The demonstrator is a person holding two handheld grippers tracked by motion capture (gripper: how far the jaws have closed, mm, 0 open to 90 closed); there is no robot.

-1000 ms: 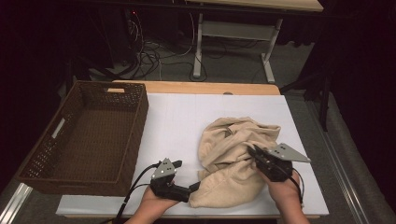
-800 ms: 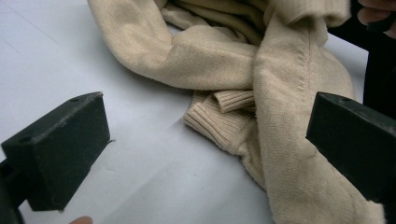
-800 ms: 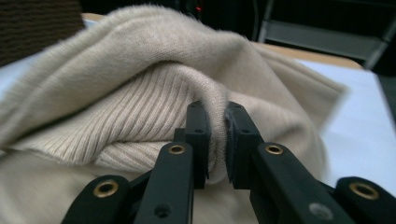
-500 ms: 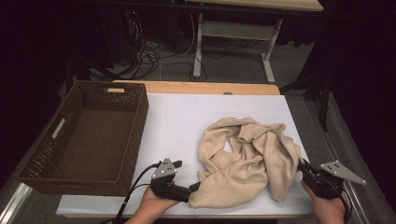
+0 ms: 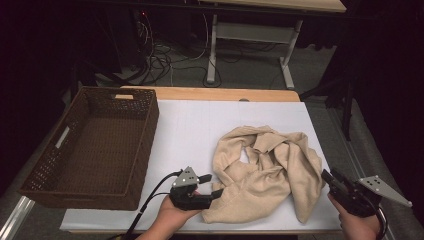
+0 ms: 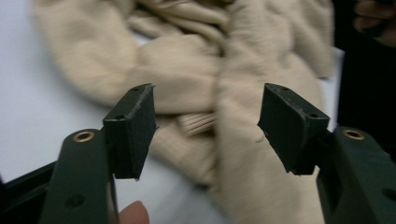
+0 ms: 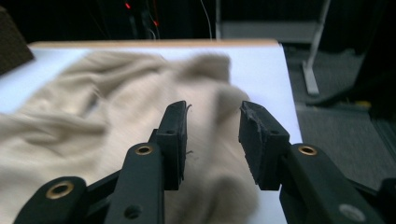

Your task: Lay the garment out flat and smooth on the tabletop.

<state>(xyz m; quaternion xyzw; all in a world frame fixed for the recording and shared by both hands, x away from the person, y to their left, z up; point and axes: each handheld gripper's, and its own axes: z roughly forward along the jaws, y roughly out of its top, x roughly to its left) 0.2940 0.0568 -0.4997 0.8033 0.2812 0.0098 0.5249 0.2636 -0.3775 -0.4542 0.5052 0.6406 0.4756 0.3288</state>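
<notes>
Beige sweater (image 5: 265, 172) spread in a crumpled heap over the right half of the white table (image 5: 200, 130), reaching from mid-depth to the near edge, its right fold hanging close to the right edge; a second ago bunched tighter and narrower, since then drawn out toward the right edge, half a second ago already about this wide. Left tongs (image 5: 216, 185) low at the near edge, just left of the sweater's near-left corner, tips at the fabric's edge; jaws spread with a clear gap in the left gripper view (image 6: 205, 126), a knitted fold (image 6: 196, 123) lying beyond that gap, no pad pressing on it; just been closing from a wider stance, nothing pinched yet. Left hand (image 5: 172, 217) in nearly the same spot as in both earlier frames. Right tongs (image 5: 332, 179) off the near right corner of the table, just clear of the sweater's right fold; a second ago set on the middle of the heap, half a second ago already out at this corner. Jaws there parted a little, just been opening, gap empty in the right gripper view (image 7: 212, 135), sweater blurred beyond it. Brown wicker basket (image 5: 55, 165) along the left edge, unmoved.
</notes>
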